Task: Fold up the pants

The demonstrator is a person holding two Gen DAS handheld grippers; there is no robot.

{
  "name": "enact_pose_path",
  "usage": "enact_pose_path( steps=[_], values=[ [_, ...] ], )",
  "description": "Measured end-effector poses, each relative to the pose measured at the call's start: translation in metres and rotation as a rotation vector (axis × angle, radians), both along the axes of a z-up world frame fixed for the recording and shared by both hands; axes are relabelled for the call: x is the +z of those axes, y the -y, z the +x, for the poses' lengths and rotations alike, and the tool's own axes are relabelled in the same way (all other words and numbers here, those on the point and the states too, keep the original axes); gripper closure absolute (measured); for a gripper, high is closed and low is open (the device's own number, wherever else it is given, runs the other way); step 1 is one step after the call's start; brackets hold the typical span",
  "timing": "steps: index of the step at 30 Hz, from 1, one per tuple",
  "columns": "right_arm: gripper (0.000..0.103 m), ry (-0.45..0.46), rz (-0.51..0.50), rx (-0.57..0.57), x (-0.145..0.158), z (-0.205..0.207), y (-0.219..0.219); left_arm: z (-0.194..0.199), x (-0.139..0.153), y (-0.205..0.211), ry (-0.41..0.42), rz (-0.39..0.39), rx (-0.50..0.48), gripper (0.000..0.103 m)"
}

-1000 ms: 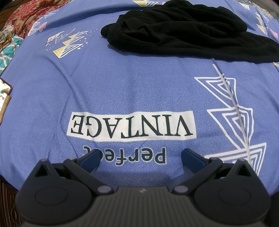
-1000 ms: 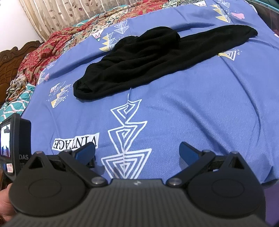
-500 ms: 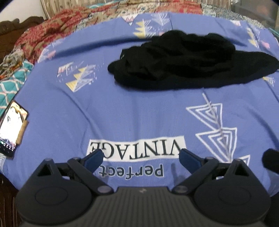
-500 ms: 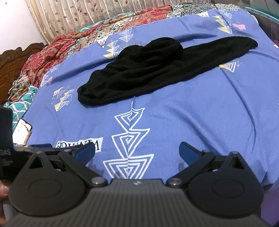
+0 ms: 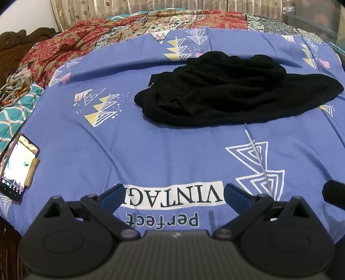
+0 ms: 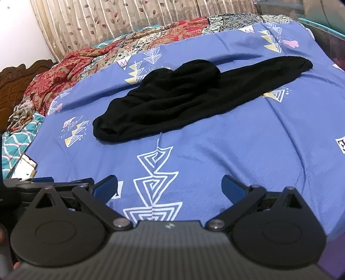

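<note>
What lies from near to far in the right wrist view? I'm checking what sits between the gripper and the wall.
right gripper → white spiral print on the blue bedsheet → black pants → red patterned quilt → leaf-print curtain.

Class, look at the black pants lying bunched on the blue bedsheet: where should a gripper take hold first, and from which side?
Probably grip the black pants at the bunched end nearest the phone, coming in low from the near edge. That end lies rumpled and raised off the blue bedsheet, giving fingers an edge; the far leg lies flatter.
</note>
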State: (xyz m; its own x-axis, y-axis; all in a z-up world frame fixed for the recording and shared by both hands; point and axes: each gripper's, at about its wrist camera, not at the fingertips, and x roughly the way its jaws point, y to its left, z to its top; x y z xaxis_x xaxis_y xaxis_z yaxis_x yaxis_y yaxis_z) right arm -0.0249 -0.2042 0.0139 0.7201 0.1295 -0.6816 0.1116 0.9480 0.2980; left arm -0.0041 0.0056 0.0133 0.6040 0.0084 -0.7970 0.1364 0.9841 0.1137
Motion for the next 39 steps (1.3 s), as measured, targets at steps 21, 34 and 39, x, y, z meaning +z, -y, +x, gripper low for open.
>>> enact_pose_path(
  steps=[21,34,39],
  values=[
    [0.0,-0.04,0.003,0.019,-0.008,0.0,-0.008,0.005,-0.007,-0.009,-0.033,-0.003,0.039,0.001],
    [0.0,-0.037,0.003,-0.015,-0.01,0.002,0.0,0.009,-0.009,-0.021,-0.041,-0.053,0.059,0.001],
    [0.0,-0.02,0.026,-0.103,-0.01,0.001,0.019,0.015,-0.006,-0.029,-0.027,-0.079,0.064,0.001]
  ],
)
